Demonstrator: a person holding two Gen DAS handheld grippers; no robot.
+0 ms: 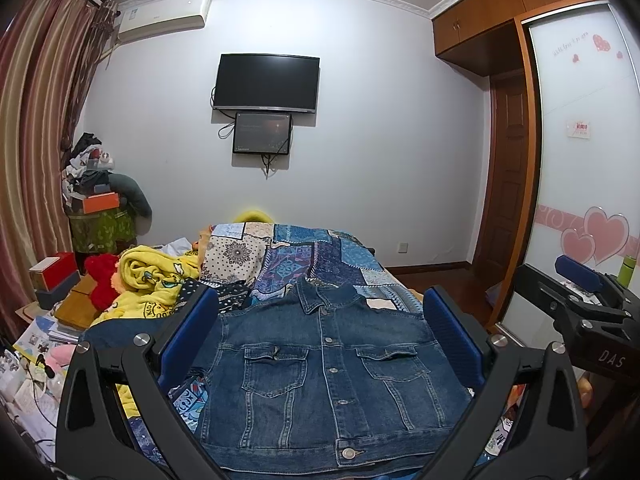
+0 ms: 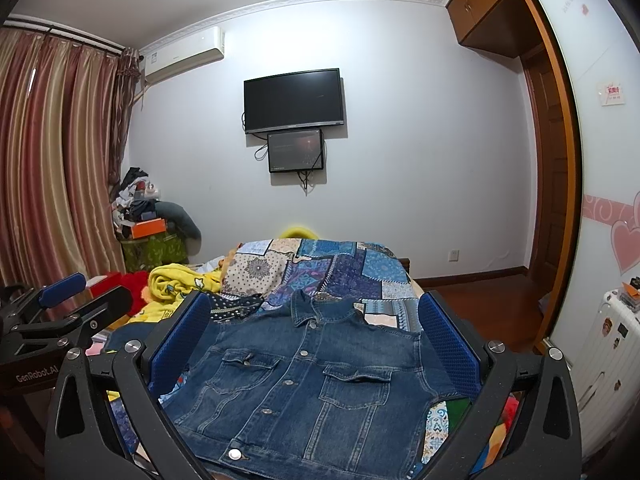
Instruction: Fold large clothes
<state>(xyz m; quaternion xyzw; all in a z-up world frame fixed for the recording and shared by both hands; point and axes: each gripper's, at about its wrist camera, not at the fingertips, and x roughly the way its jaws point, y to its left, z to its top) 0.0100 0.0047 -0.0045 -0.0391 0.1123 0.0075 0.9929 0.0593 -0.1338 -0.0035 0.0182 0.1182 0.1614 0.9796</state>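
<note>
From the left wrist, the denim jacket (image 1: 320,364) lies flat on the bed (image 1: 304,256), front up and buttoned, collar toward the far wall, on a blue patchwork quilt. The left claw (image 1: 320,336) stands wide above it, its blue pads either side of the jacket's chest and gripping nothing. The right claw (image 1: 576,280) shows off to the right, and its black body reads "DAS"; from here I cannot tell how wide it stands. A yellow blanket (image 1: 152,280) with printed letters too small to read is heaped at the left beside the jacket. A dark TV (image 1: 267,83) hangs on the wall, a small screen (image 1: 262,133) just beneath it. From the right wrist, the jacket (image 2: 308,384) lies the same way on the quilt, and the right claw (image 2: 316,340) is spread wide over it, holding nothing. The left claw (image 2: 80,292) appears at the left, its body marked "GenRobot.AI". The air conditioner (image 2: 184,56) carries a label I cannot read.
</note>
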